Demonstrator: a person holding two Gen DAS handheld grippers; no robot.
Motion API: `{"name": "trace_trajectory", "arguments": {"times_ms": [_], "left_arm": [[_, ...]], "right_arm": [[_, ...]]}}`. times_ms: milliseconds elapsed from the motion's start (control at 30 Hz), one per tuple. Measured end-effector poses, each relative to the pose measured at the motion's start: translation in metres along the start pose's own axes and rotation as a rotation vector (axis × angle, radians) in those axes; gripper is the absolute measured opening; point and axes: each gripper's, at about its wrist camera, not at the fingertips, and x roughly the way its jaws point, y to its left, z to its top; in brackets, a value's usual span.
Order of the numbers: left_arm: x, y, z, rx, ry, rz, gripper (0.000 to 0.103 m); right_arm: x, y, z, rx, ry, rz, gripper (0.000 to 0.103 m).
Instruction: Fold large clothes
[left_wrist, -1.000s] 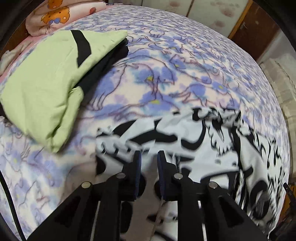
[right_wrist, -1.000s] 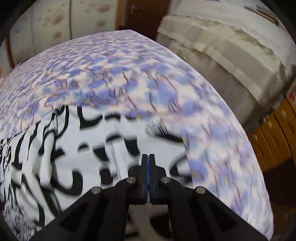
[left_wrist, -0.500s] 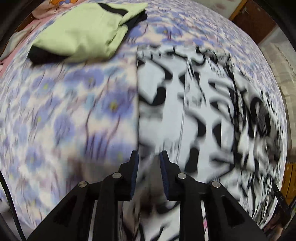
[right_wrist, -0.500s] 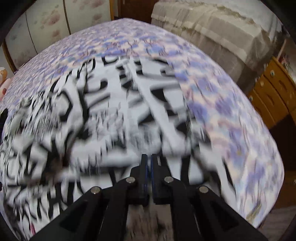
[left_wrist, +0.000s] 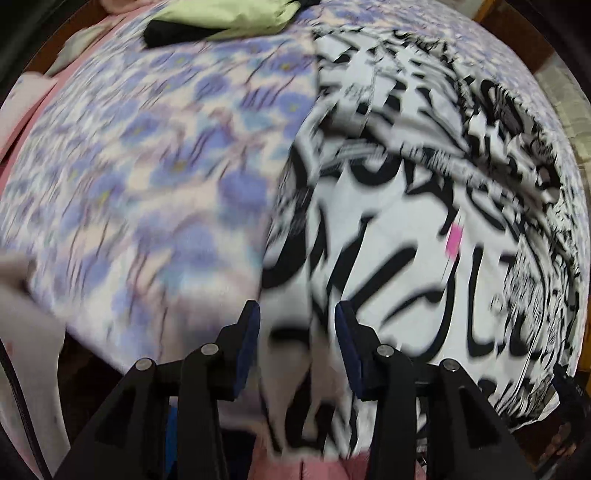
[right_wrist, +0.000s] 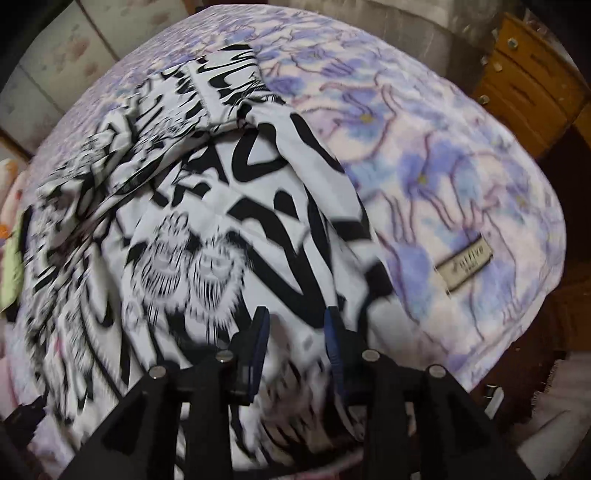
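A large white garment with bold black lettering lies on a bed under a purple flowered bedspread, its near part doubled over itself. In the left wrist view my left gripper hangs over the garment's near left corner. Its jaws are opening, and blurred cloth shows in the gap with no pad pressing on it. In the right wrist view the same garment fills the left half. My right gripper is at its near right edge, its jaws opening, with loose cloth between them.
A folded green and black garment lies at the far end of the bed. A sewn label sits on the bedspread right of the garment. Wooden drawers stand beyond the bed's right side. The bed's near edge is just below both grippers.
Both grippers travelled from the far part of the bed back to its near edge, carrying the garment's edge over the rest. Their jaws, nearly shut before, now stand apart.
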Motion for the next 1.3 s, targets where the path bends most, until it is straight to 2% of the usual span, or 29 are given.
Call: {"name": "trace_trajectory", "arguments": {"times_ms": [33,67,200,267,600,700,867,1133,1300], "left_arm": [[-0.002,0.002,-0.009,-0.010,0.010,0.003,0.041],[-0.005,0.005,-0.019,-0.022,0.018,-0.001,0.041],[-0.011,0.013,-0.047,-0.038,0.051,-0.011,0.042],[-0.011,0.017,-0.059,-0.035,0.062,-0.006,0.049],[0.013,0.037,-0.107,-0.046,0.173,-0.057,0.053],[0.021,0.044,-0.107,-0.075,0.210,-0.104,0.053],[0.031,0.057,-0.106,-0.103,0.269,-0.208,0.049],[0.065,0.067,-0.092,-0.109,0.335,-0.229,0.054],[0.079,0.080,-0.089,-0.156,0.368,-0.259,0.059]], "right_arm": [[-0.005,-0.007,-0.004,-0.018,0.027,-0.019,0.047],[-0.008,-0.012,-0.006,-0.029,0.043,-0.027,0.049],[-0.024,-0.031,-0.018,-0.034,0.092,0.036,0.050],[-0.030,-0.041,-0.025,-0.027,0.100,0.030,0.057],[-0.005,-0.085,-0.045,0.181,0.176,0.183,0.058],[0.005,-0.089,-0.048,0.269,0.198,0.249,0.058],[0.014,-0.087,-0.043,0.342,0.215,0.224,0.058],[0.023,-0.075,-0.025,0.318,0.232,0.191,0.055],[0.034,-0.075,-0.020,0.312,0.244,0.170,0.056]]}}
